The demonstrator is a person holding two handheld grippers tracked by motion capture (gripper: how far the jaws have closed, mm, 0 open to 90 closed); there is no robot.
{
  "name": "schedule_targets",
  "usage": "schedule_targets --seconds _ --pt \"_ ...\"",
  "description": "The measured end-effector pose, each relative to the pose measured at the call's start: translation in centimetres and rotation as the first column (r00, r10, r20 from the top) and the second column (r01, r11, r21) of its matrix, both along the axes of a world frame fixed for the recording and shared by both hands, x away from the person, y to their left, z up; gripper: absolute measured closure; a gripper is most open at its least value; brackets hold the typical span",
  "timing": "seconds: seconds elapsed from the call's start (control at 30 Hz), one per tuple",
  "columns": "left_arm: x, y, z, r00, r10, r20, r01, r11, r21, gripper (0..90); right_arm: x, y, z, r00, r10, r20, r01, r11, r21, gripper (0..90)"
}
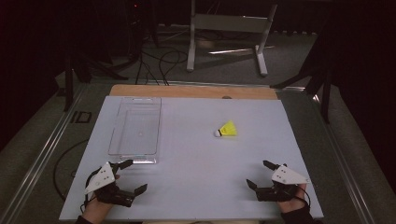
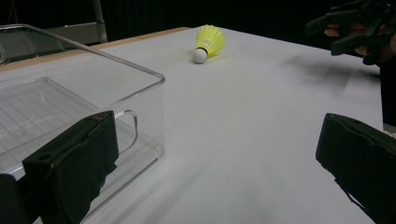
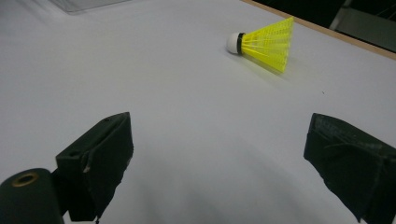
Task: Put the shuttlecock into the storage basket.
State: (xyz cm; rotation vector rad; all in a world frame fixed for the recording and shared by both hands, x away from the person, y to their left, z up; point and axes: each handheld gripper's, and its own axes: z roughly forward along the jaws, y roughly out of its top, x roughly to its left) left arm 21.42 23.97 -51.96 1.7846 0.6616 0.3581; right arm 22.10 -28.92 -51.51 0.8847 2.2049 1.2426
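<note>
Yellow shuttlecock (image 1: 228, 129) lying on white surface (image 1: 196, 186), clear tray (image 1: 136, 125) far left, left tool (image 1: 131, 176) and right tool (image 1: 261, 173) both gaping wide, empty.

We take this for a lab or studio. Black curtains ring a white table (image 1: 196, 186), with cables (image 1: 161, 63) and a metal stand (image 1: 226, 28) on the far floor.
</note>
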Motion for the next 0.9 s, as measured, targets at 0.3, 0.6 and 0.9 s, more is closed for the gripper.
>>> schedule_targets --seconds 0.3,0.6,0.9 --pt "0.0 0.0 0.0 1.0 0.004 -0.004 -0.004 0.9999 0.012 0.1 0.2 -0.2 0.2 0.9996 0.005 -0.028 -0.005 1.0 -0.008 8.1" --pt "0.0 -0.4 0.3 0.9999 -0.01 -0.005 0.01 0.9996 0.026 0.1 0.2 -0.4 0.3 0.9995 -0.008 -0.031 0.008 1.0 0.012 8.1" --pt "0.2 -0.5 1.0 0.9999 -0.014 -0.01 0.014 0.9993 0.034 0.1 0.3 -0.3 0.2 0.9994 0.002 -0.034 -0.001 1.0 0.015 8.0"
